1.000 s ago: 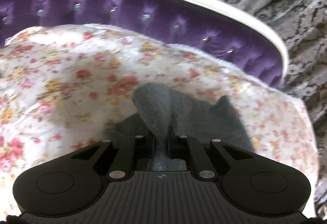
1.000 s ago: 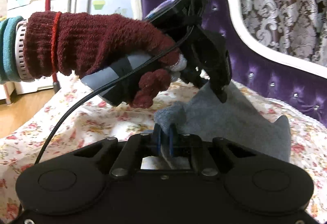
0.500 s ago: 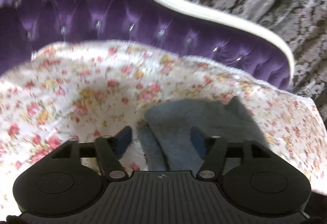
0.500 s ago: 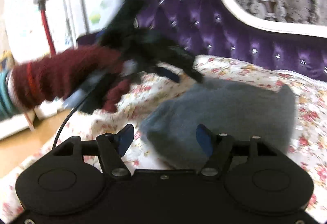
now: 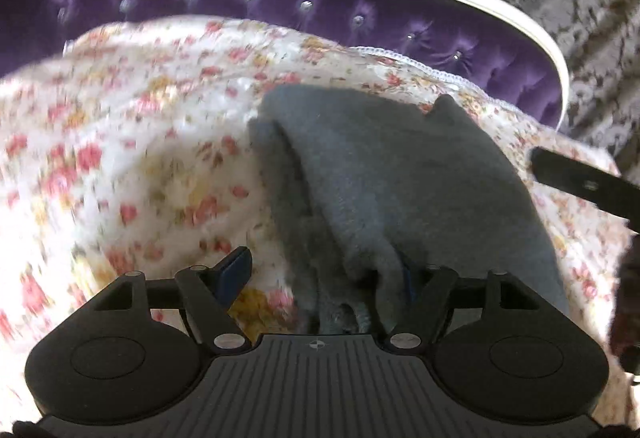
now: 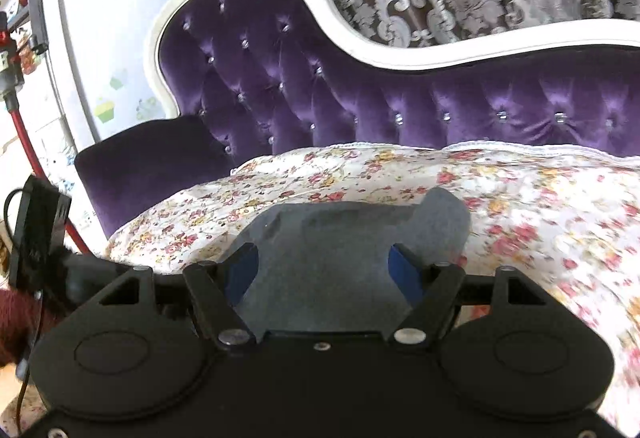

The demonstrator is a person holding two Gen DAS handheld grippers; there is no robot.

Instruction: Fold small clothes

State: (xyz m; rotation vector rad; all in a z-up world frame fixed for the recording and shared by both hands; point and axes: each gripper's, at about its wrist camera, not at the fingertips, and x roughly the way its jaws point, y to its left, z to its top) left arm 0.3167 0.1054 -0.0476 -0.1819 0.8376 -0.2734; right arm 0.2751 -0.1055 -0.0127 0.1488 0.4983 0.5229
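Here the folded grey fleece garment [image 6: 340, 262] lay on the flower-printed sofa cover [image 6: 520, 198], between the released right hand-held gripper [image 6: 324, 274] fingers, unpinched; left hand-held gripper [image 5: 324, 274] likewise released, its long axis running away from both.

The right gripper [image 6: 323, 270] has its blue-padded fingers [image 6: 405, 272] spread wide, having just been opening, and neither pad presses on anything. Between and just beyond them the grey garment [image 6: 340, 238] lies folded flat on the floral sheet [image 6: 520, 198]. Farther ahead rises the tufted purple sofa back [image 6: 280, 86] with its white frame. Far left of the fingers, a maroon knitted glove [image 6: 16, 322] shows beside a black device [image 6: 36, 234].
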